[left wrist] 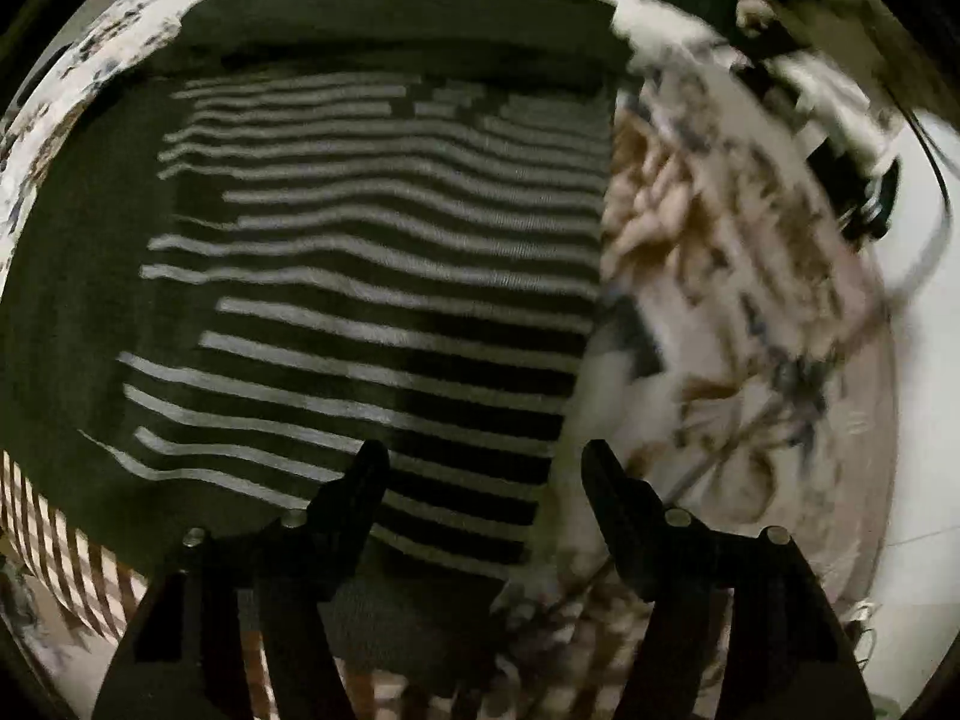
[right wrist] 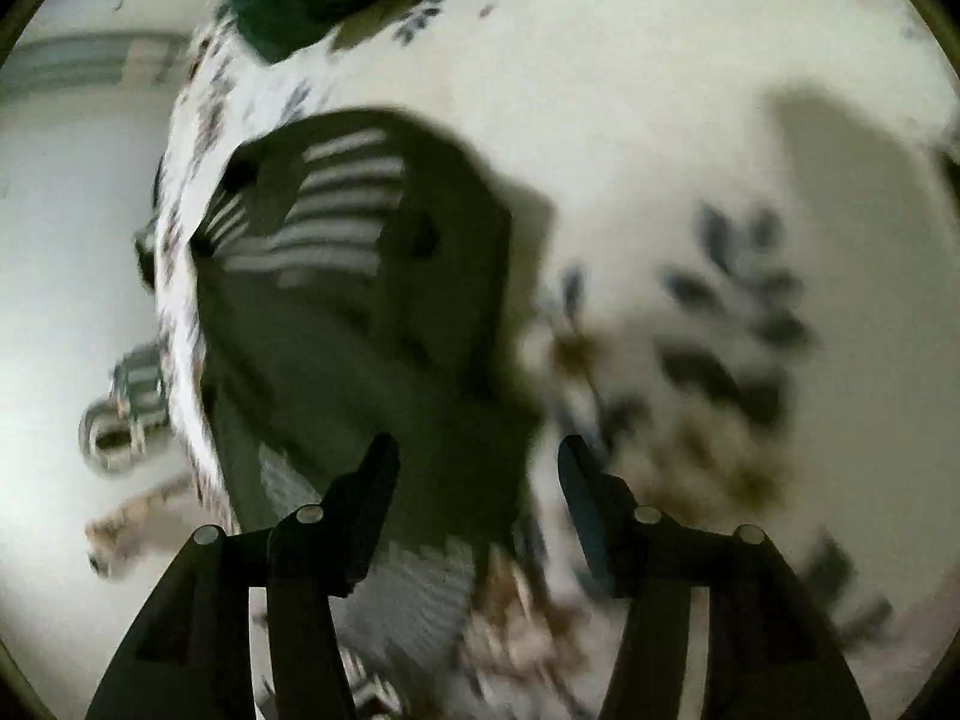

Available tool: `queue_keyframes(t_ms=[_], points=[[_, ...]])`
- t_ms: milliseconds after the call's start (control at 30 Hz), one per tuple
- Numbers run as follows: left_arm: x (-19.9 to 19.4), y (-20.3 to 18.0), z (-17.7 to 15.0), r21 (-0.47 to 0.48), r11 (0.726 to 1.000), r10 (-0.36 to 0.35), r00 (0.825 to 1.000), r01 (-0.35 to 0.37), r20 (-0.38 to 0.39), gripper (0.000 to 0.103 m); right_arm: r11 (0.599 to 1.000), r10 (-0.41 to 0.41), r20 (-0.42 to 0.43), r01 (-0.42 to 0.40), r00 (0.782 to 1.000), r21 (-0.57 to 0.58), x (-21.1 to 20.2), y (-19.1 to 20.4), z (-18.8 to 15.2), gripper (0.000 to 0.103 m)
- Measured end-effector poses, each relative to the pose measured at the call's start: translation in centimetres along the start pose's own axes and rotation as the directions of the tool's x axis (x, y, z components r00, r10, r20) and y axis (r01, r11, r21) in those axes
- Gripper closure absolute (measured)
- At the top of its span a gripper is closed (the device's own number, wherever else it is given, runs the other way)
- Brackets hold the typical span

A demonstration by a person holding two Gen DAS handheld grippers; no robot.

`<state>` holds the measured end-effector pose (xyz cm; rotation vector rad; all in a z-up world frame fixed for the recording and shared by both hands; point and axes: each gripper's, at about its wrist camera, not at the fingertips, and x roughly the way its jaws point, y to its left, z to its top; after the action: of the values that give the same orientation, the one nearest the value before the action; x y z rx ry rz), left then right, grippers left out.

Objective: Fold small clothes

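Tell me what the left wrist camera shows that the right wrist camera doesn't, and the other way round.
Only the left wrist view shows the striped garment close up and spread flat, plus a red-and-white striped cloth at the lower left edge. Only the right wrist view shows a green cloth at the top and blurred items on the pale floor to the left. Both show the dark striped garment lying on the floral sheet, and each view's own gripper, left gripper and right gripper, open and holding nothing.
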<state>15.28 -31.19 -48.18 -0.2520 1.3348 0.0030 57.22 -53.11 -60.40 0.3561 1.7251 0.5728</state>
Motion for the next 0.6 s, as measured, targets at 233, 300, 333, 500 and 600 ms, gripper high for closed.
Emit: queue_keyframes(t_ms=[233, 300, 333, 500, 600], points=[[4.2, -2.6, 0.6, 0.066, 0.997, 0.04, 0.995, -0.035, -0.087, 0.033, 0.987, -0.156, -0.083, 0.153, 0.984, -0.038, -4.0, -3.0, -5.7, 0.041], [6.6, -3.4, -0.1, 0.106, 0.99, 0.106, 0.986, -0.093, -0.131, 0.033, 0.991, -0.131, -0.062, 0.129, 0.989, -0.024, -3.6, -3.6, -5.3, 0.041], [6.9, -3.6, -0.2, 0.119, 0.987, 0.123, 0.985, -0.109, -0.119, 0.033, 0.993, -0.117, -0.034, 0.116, 0.993, -0.016, -3.3, -3.6, -4.8, 0.041], [6.2, -3.8, -0.8, 0.151, 0.971, 0.191, 0.981, -0.185, -0.027, 0.079, 1.0, 0.011, 0.116, -0.008, 0.993, -0.025, 0.5, -1.9, 0.6, 0.041], [5.5, -3.3, -0.7, 0.139, 0.974, 0.179, 0.984, -0.178, 0.006, 0.097, 0.998, 0.064, 0.163, -0.065, 0.985, 0.001, 3.0, -0.9, 4.0, 0.041]])
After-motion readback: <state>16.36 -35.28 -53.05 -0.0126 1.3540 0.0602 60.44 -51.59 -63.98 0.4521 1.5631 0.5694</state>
